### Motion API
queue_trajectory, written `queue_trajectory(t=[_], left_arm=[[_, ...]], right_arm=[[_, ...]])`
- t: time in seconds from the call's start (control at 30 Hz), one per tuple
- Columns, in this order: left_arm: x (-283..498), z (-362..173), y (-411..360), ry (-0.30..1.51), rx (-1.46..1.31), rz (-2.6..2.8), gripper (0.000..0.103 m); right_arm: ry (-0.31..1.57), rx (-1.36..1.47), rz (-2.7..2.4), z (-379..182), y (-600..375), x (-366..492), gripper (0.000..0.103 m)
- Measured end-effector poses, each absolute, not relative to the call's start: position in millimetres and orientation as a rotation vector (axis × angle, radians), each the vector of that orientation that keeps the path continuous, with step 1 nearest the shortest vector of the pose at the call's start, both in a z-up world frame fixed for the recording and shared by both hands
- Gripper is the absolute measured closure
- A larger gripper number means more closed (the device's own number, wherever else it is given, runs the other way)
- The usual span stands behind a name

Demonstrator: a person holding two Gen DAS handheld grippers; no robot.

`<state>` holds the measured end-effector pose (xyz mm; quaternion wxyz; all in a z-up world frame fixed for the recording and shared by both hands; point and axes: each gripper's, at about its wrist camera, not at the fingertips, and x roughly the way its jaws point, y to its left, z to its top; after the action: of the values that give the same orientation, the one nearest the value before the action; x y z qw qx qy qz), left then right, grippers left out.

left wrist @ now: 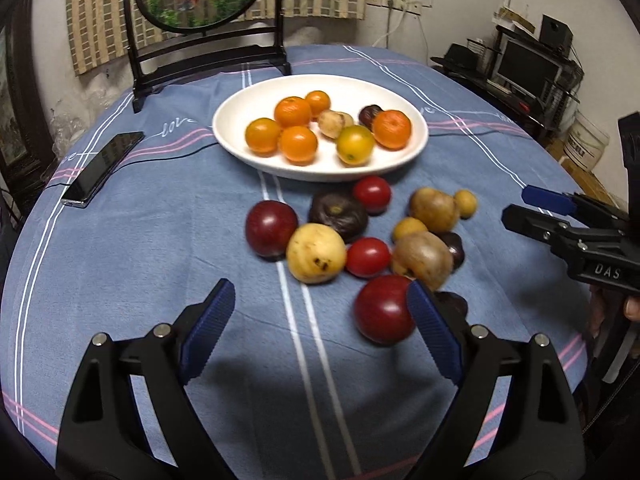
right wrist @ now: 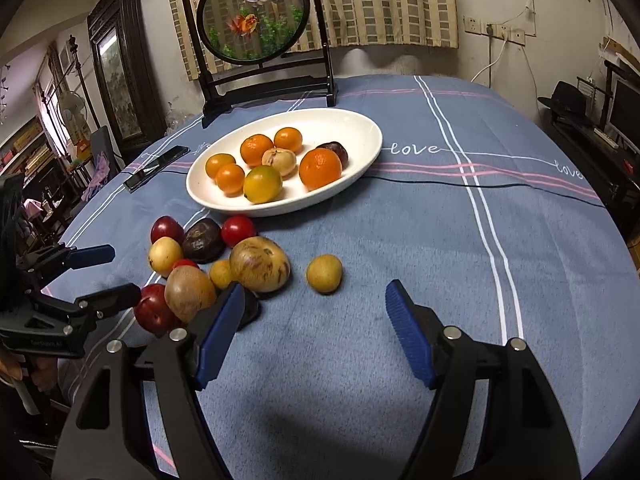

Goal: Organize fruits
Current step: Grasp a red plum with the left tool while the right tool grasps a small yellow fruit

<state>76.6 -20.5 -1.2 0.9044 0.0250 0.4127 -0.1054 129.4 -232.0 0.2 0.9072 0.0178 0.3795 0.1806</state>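
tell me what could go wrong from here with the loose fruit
1. The loose fruit is packed tight: closing the left gripper on the red plum may nudge its neighbours, and round fruit may roll across the cloth.
2. The plate already holds several fruits, so a dropped one could knock others around.
3. The right gripper hovers close by, so the two could bump over the pile.

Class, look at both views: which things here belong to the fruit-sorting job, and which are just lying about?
Part of the job:
white plate with fruit already in it
loose fruit pile on the cloth
small yellow fruit lying apart
left tool, open
right tool, open

Just lying about:
phone
goldfish screen
black cable
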Motion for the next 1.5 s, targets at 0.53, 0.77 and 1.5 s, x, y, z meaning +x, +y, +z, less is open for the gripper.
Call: queue_trajectory(t=[0.53,0.77,1.5], left_arm=[[69.7,-25.1,-33.8,0.933,0.087,-0.277,0.014],[82.0,-36.6,-38.6,0.977,0.09,-0.263,0.014],[76.4,-24.2,-21.7,0.94,-0.011,-0.305,0.061]], right_arm=[[0.772,0.069,0.405,-1.8,-235.8,116.3,0.029],[0.762,0.064,0.432,-1.0,-230.5,113.0,0.029],[0.852,-0.067,0.337,-17.3,-219.1,128.2,0.029]])
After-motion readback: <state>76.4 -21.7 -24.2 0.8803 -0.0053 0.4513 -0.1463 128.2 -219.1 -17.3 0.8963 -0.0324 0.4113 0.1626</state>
